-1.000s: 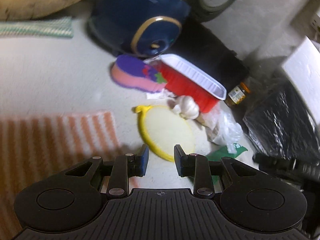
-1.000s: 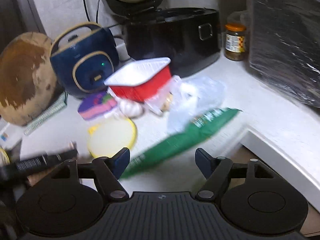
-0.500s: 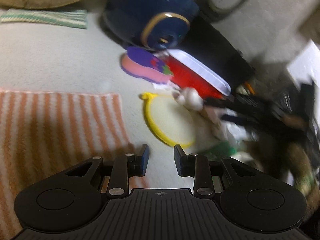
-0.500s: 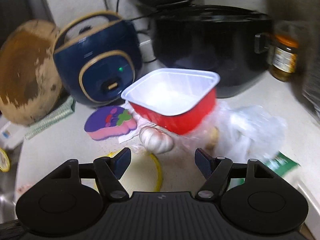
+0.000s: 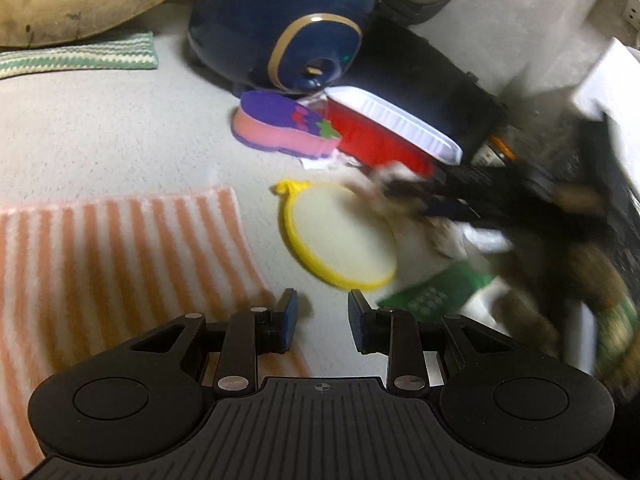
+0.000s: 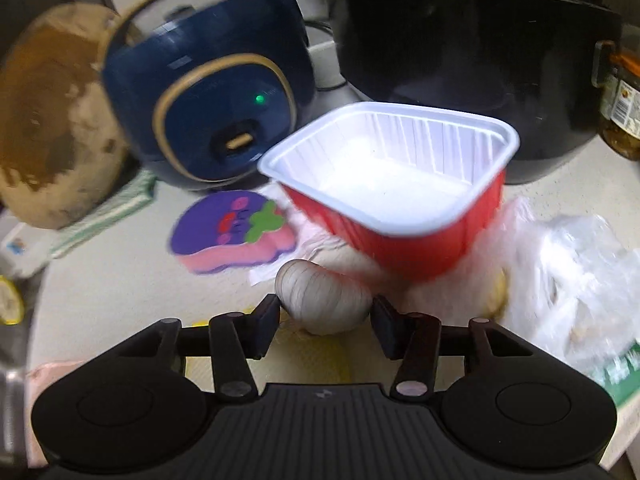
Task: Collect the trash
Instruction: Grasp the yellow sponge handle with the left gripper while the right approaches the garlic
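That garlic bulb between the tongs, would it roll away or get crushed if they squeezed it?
The garlic bulb looks rounded and rests on its side, so a nudge would probably roll it. Its papery, ridged skin suggests something light and a bit slippery, though likely firm enough for a gentle squeeze. The right tongs sit open on either side of it, with the red tray close behind.

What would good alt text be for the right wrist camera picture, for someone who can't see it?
The right gripper is open around a garlic bulb on a pale counter. Behind it sit an empty red tray with a white inside, a purple and pink sponge, a navy rice cooker and crumpled clear plastic.
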Motion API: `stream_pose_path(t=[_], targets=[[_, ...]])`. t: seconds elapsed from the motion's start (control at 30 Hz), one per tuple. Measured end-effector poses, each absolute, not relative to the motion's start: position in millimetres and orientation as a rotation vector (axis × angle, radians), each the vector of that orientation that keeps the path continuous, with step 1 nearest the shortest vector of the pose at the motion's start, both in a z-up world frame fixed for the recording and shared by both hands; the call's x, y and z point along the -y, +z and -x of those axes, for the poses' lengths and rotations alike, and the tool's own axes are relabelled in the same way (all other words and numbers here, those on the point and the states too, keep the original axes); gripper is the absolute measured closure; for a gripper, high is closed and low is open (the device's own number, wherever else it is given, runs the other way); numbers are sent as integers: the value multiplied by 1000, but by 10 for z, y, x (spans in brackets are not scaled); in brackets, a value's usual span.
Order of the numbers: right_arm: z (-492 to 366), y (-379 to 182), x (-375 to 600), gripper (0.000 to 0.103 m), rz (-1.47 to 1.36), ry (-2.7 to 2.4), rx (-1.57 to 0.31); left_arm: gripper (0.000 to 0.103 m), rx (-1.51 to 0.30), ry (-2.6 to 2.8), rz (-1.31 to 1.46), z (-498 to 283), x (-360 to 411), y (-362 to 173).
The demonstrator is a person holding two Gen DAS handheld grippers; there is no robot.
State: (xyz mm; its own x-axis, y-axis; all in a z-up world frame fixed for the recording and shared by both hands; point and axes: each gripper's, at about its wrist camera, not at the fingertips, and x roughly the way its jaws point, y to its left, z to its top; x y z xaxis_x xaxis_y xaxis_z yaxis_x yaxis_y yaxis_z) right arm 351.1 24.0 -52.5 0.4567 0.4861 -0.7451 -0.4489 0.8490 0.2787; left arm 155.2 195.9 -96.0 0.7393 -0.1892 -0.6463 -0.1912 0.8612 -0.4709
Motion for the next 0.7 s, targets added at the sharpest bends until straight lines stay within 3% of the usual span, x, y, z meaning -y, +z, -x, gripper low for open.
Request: stream_pose_path(t=[0.53,0.7], targets=[[-3009,-670,105,56,-1,513,-857,76,-756,52,610,-2491,-2290,-1149],[-2961,-672,108,56,-12,529,-865,71,-756,23,639,-2531,-2254,-1161]])
